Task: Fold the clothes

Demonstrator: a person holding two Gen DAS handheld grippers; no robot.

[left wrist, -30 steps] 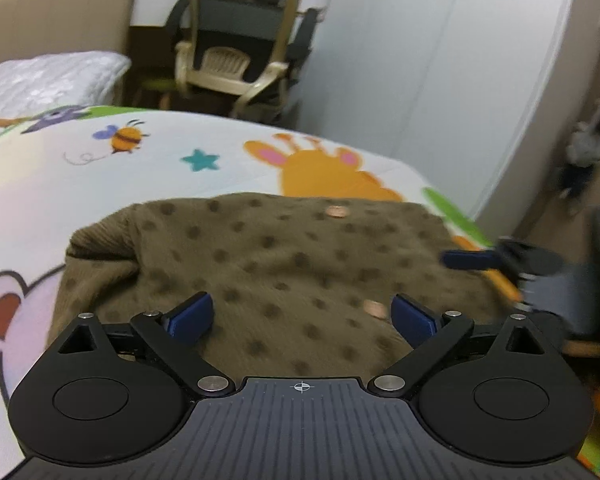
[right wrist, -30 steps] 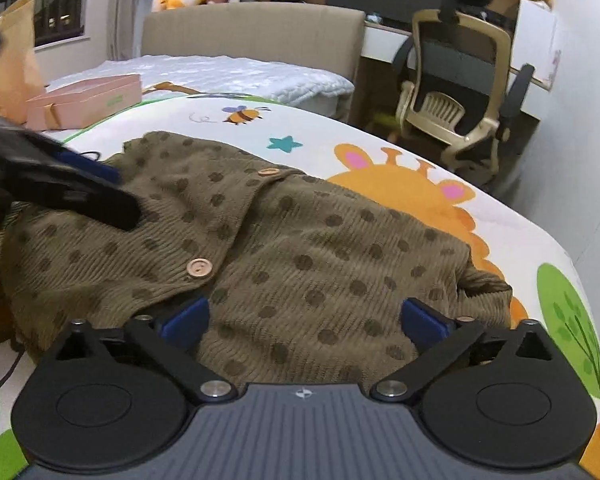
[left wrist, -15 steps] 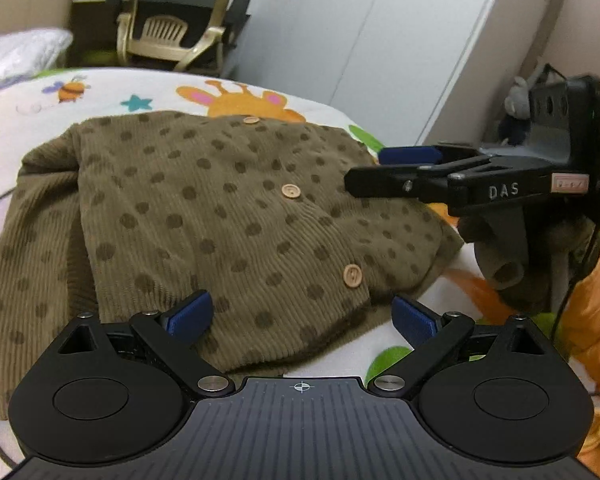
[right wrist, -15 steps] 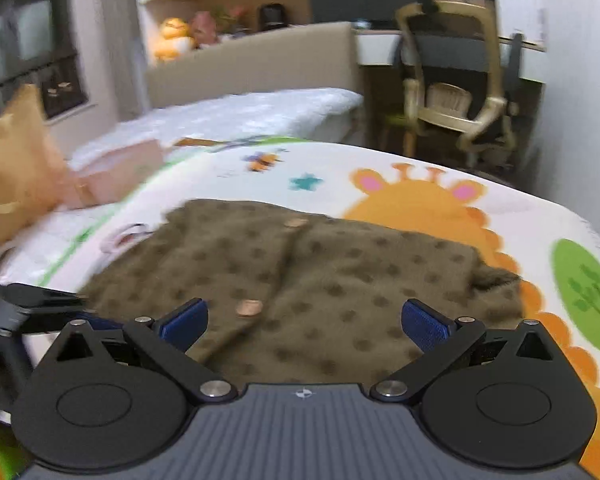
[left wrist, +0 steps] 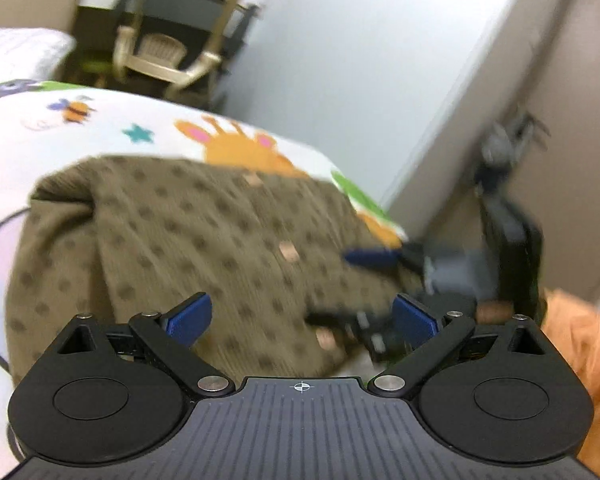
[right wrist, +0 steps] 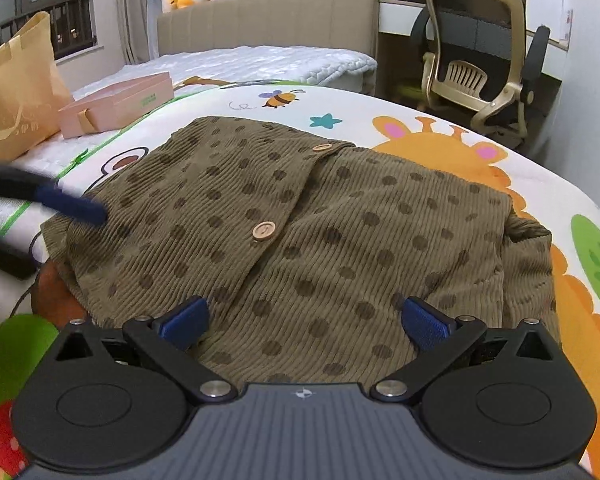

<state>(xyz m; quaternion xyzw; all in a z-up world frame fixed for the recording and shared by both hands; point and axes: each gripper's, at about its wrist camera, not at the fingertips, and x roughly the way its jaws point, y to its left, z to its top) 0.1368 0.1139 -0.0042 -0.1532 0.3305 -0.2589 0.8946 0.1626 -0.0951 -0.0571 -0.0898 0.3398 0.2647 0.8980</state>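
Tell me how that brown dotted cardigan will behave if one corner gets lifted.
The cardigan will probably droop and drag, not lift flat: it lies rumpled, with a bunched sleeve at the right. Its ribbed cloth likely grips the tongs' blue pads well. The buttoned front may hold the two panels together.

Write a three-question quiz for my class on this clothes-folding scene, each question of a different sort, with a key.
1. True or false: the right gripper is shut on the olive-green dotted corduroy cardigan.
2. Which print lies just beyond the cardigan's top button on the cartoon-printed play mat? A) teal star B) red car C) blue fish
3. Fill in: the flat pink gift box sits beside a yellow ____.

Key: 1 false; 2 A; 3 tote bag.
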